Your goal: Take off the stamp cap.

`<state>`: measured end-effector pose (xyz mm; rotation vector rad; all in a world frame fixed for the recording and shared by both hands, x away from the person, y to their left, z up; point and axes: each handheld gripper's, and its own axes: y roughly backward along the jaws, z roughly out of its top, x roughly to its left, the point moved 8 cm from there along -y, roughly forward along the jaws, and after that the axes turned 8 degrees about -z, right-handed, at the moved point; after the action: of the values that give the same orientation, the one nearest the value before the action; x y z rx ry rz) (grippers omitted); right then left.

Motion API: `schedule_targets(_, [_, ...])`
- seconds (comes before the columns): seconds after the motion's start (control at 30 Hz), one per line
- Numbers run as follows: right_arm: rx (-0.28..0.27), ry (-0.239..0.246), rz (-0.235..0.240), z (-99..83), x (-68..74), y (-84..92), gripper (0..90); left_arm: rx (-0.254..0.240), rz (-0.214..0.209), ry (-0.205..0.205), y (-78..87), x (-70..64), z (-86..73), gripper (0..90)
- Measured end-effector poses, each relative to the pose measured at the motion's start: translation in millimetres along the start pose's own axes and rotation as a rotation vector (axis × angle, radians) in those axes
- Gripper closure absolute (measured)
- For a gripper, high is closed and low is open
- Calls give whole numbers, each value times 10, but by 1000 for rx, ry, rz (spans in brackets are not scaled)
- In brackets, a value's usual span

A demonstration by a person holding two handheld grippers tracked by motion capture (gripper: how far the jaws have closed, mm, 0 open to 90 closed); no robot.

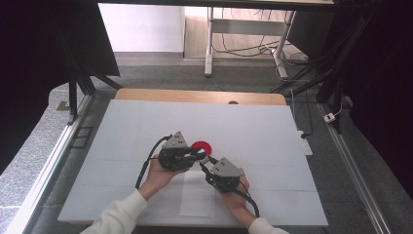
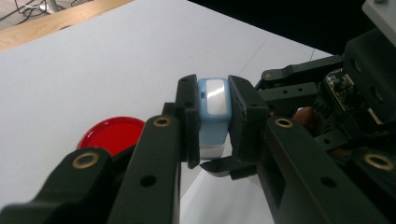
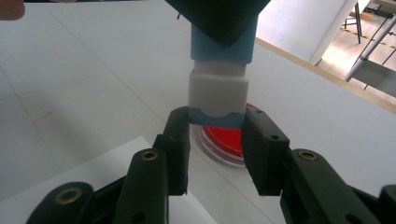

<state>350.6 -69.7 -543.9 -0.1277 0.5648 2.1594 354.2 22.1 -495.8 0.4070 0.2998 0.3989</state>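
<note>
Your left tool (image 2: 212,121) clamped on blue-white case (image 2: 213,109), your right tool (image 3: 216,135) clamped on its lower end, red dish (image 1: 201,146) just beyond, paper sheet (image 1: 197,199) nearer on surface (image 1: 122,126).

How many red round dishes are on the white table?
1. The red dish lies on the white table, just beyond the left gripper; part of it is hidden behind the jaws.

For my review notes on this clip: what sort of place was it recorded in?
Most likely a lab or workshop set up for recording, not a home. A table with a plain white cover stands on grey carpet, dark frame posts flank it, and loose cables trail on the floor under a metal-legged desk behind.
</note>
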Motion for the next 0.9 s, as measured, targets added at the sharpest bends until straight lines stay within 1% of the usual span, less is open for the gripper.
schedule_targets(0.5, [1,5,-7,-4,18,-13,639,6,4,0,-13,4,-12,751])
schedule_targets(0.67, [2,12,-10,-5,22,-18,650,9,5,1,-13,10,-18,751])
schedule_targets(0.9, [6,36,-26,-13,13,-15,656,6,4,5,-12,10,-19,755])
